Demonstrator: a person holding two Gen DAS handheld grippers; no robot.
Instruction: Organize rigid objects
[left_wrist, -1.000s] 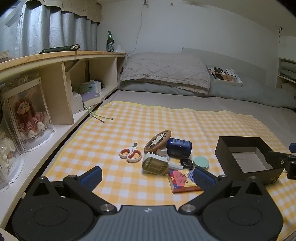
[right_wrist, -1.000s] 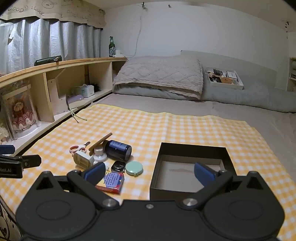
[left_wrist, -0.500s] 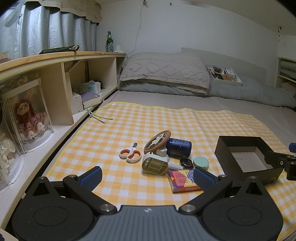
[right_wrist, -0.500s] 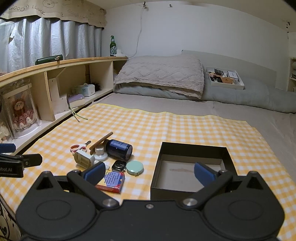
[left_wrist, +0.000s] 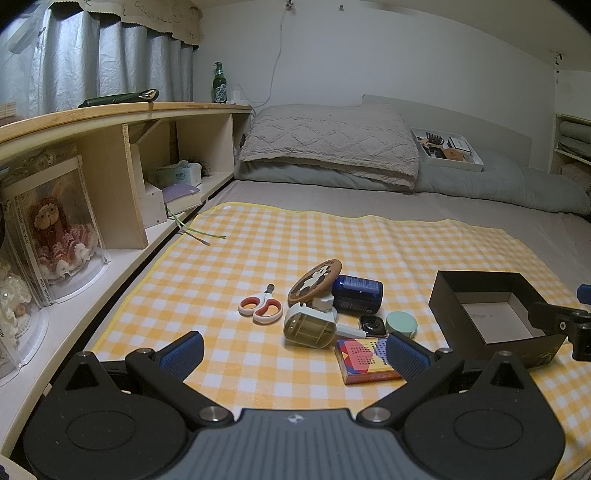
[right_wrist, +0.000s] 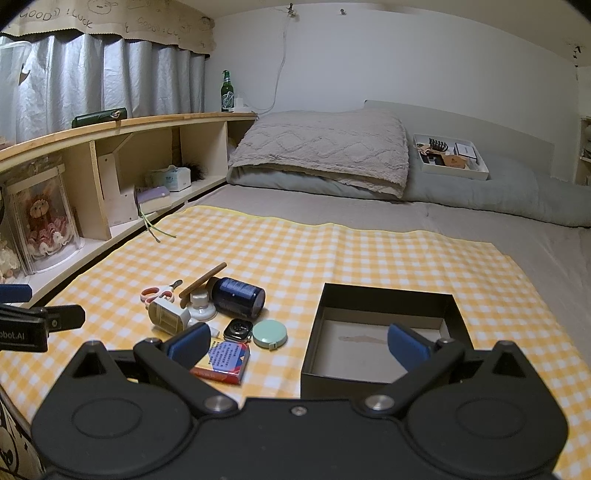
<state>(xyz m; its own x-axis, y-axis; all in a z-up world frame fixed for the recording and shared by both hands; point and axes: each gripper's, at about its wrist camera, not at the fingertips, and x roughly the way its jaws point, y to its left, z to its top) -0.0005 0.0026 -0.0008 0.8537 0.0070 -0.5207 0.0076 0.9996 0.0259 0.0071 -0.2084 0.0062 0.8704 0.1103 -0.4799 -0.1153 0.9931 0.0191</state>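
Observation:
A cluster of small objects lies on the yellow checked cloth (left_wrist: 258, 258): red scissors (left_wrist: 259, 307), a round cork coaster (left_wrist: 314, 281), a blue can (left_wrist: 357, 294), a beige tool (left_wrist: 310, 328), a smartwatch (left_wrist: 370, 325), a mint round case (left_wrist: 401, 324) and a red card box (left_wrist: 365, 356). An empty black box (right_wrist: 384, 332) stands to their right. My left gripper (left_wrist: 291, 352) is open and empty, held above the cloth just before the cluster. My right gripper (right_wrist: 298, 345) is open and empty, near the black box.
A wooden shelf (left_wrist: 110, 184) with doll cases (left_wrist: 55, 229) runs along the left. Pillows (left_wrist: 328, 147) and a white tray (left_wrist: 448, 147) lie at the bed's head. The right gripper shows at the right edge of the left wrist view (left_wrist: 569, 325).
Both grippers have drifted slightly; the views shift a little. Nothing was picked up or moved.

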